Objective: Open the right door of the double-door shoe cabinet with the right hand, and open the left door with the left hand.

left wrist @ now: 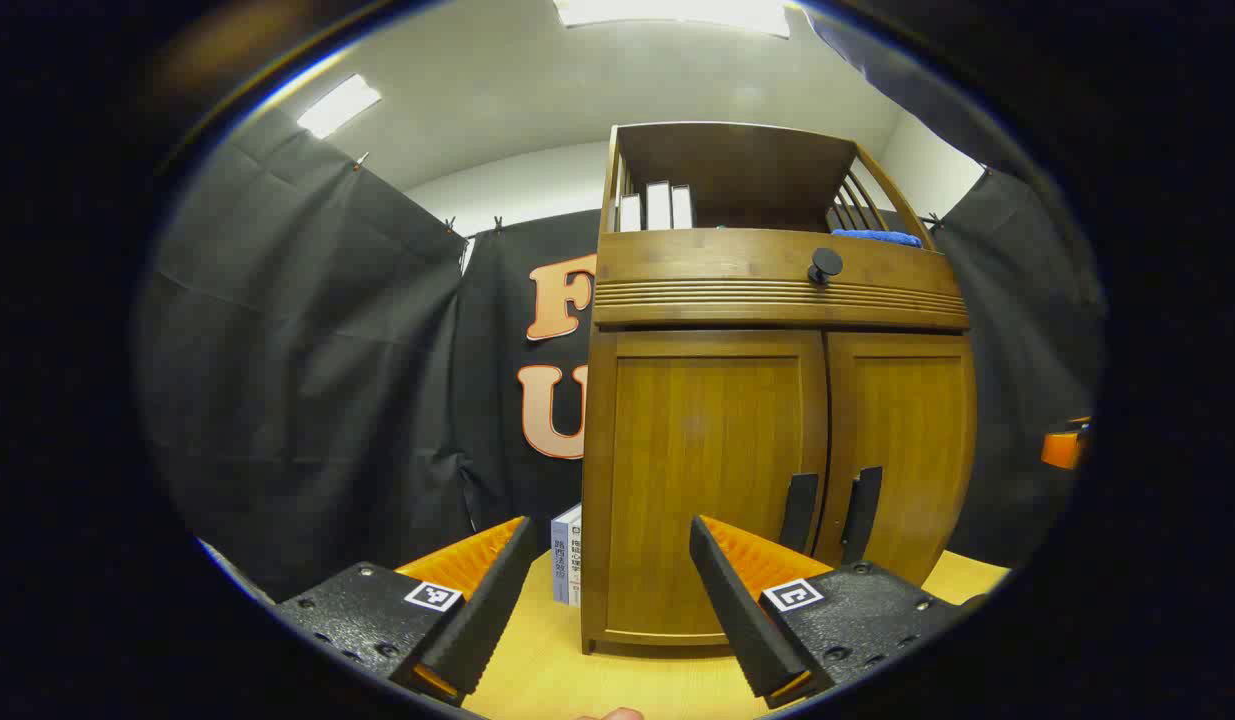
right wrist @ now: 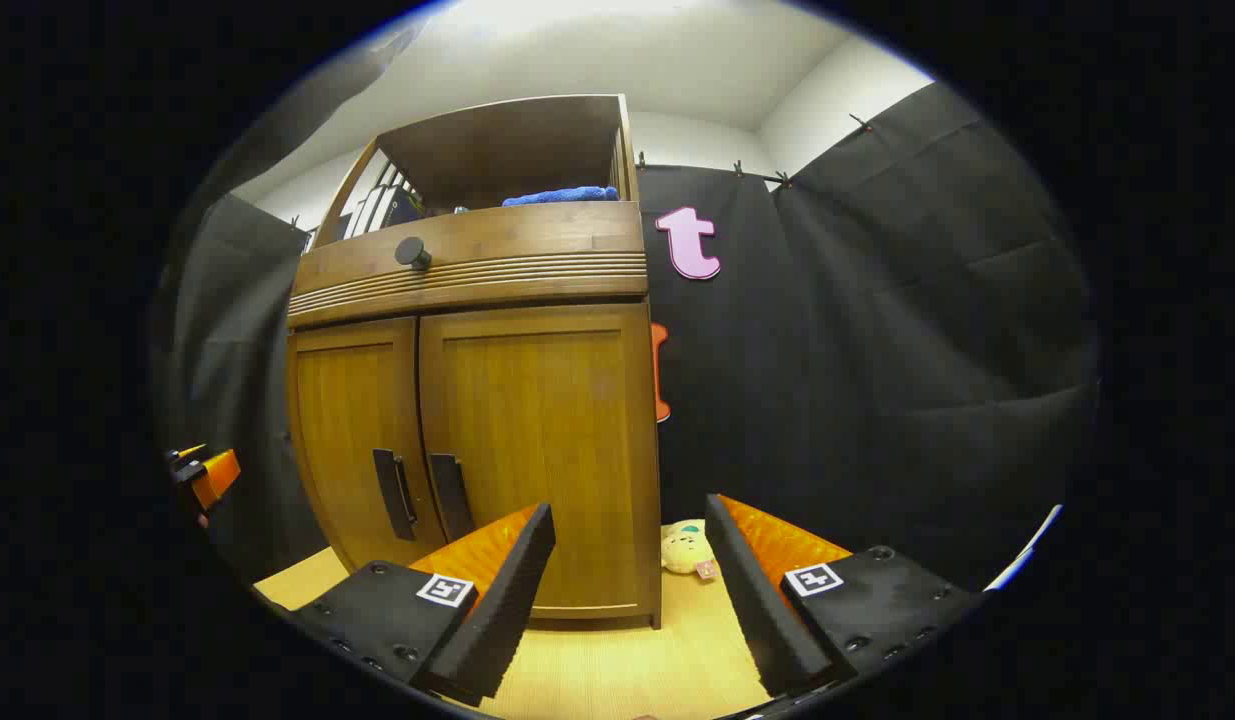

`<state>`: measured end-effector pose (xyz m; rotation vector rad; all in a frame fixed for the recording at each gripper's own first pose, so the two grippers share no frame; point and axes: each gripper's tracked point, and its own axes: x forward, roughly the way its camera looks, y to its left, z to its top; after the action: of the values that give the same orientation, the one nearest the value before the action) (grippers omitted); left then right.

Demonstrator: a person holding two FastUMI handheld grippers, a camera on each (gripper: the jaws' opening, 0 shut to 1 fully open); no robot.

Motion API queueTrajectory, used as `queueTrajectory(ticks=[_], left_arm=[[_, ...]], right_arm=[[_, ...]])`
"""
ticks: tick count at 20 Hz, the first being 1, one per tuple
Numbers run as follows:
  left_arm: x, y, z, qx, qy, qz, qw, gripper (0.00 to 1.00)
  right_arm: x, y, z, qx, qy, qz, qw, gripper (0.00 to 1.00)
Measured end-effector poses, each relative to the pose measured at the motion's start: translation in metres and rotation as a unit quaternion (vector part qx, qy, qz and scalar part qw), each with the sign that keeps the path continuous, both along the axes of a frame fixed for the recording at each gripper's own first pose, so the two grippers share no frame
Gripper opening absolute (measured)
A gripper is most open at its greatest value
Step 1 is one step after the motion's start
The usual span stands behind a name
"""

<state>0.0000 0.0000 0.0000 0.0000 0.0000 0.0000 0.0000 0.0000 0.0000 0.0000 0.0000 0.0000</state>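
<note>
While both doors of the shoe cabinet (left wrist: 777, 400) are closed, neither gripper has reached a handle. The cabinet stands on a pale wooden floor (right wrist: 617, 670), against the black cloth wall. The left gripper (left wrist: 609, 590) hangs in front of the left door (left wrist: 702, 480) with its fingers spread wide and nothing between them; the right gripper (right wrist: 632, 580) faces the right door (right wrist: 542, 450) near the cabinet's right-hand corner, likewise spread and empty.

2 dark vertical handles sit just beside each other at the centre seam, low on the doors — the left handle (left wrist: 799, 512) and the right handle (right wrist: 449, 497). These look like the only sensible holds: stiff, narrow bars, standing out from the wood enough for a finger on each side.

The doors appear to be rigid wooden panels hinged at the outer edges, so each should swing in an arc, not pull straight out. They look light enough to move easily, though a catch may resist at first. The smooth handles could slip from a loose grip — a firm, square pinch seems wise.
</note>
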Motion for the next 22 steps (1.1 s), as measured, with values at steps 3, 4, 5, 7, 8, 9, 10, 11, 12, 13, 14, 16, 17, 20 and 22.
queueTrajectory(ticks=[3,4,5,7,8,9,10,11,12,13,14,16,17,20,22], left_arm=[[0.006,0.001,0.001,-0.008,0.005,0.002,1.000,0.92],[0.007,0.001,0.003,-0.008,0.003,0.004,1.000,0.92],[0.009,0.003,0.004,-0.005,0.002,0.007,1.000,0.92],[0.012,0.005,0.007,0.001,-0.001,0.012,1.000,0.92],[0.012,0.005,0.009,0.004,-0.002,0.014,1.000,0.92],[0.012,0.005,0.010,0.007,-0.002,0.015,1.000,0.92],[0.011,0.005,0.011,0.011,-0.003,0.015,1.000,0.92],[0.010,0.005,0.014,0.014,-0.005,0.015,1.000,0.92],[0.010,0.005,0.016,0.017,-0.006,0.016,1.000,0.92],[0.009,0.005,0.018,0.018,-0.007,0.016,1.000,0.92],[0.008,0.003,0.020,0.018,-0.007,0.014,1.000,0.92],[0.005,0.002,0.023,0.017,-0.009,0.010,1.000,0.94],[0.003,0.001,0.024,0.017,-0.010,0.008,1.000,0.94],[-0.001,0.002,0.029,0.019,-0.013,0.006,1.000,0.94],[-0.005,0.002,0.032,0.015,-0.013,0.003,1.000,0.94]], right_arm=[[0.003,0.005,0.001,0.002,-0.001,0.001,1.000,0.98],[0.005,0.006,0.001,0.003,-0.002,0.003,1.000,0.98],[0.005,0.008,0.002,0.005,-0.003,0.005,1.000,0.98],[0.005,0.010,0.003,0.004,-0.003,0.007,1.000,0.98],[0.005,0.010,0.003,0.003,-0.004,0.007,1.000,0.98],[0.005,0.011,0.004,0.003,-0.005,0.006,1.000,0.98],[0.004,0.011,0.004,0.003,-0.005,0.005,1.000,0.98],[0.003,0.010,0.004,0.004,-0.006,0.004,1.000,0.98],[0.002,0.010,0.006,0.004,-0.007,0.004,1.000,0.98],[0.001,0.010,0.007,0.005,-0.008,0.003,1.000,0.98],[-0.001,0.011,0.007,0.005,-0.009,0.003,1.000,0.98],[-0.003,0.011,0.009,0.002,-0.011,0.002,1.000,0.98],[-0.005,0.012,0.009,0.001,-0.013,0.002,1.000,1.00],[-0.008,0.016,0.012,-0.003,-0.015,0.004,1.000,0.98],[-0.006,0.023,0.013,-0.004,-0.017,0.009,1.000,0.98]])
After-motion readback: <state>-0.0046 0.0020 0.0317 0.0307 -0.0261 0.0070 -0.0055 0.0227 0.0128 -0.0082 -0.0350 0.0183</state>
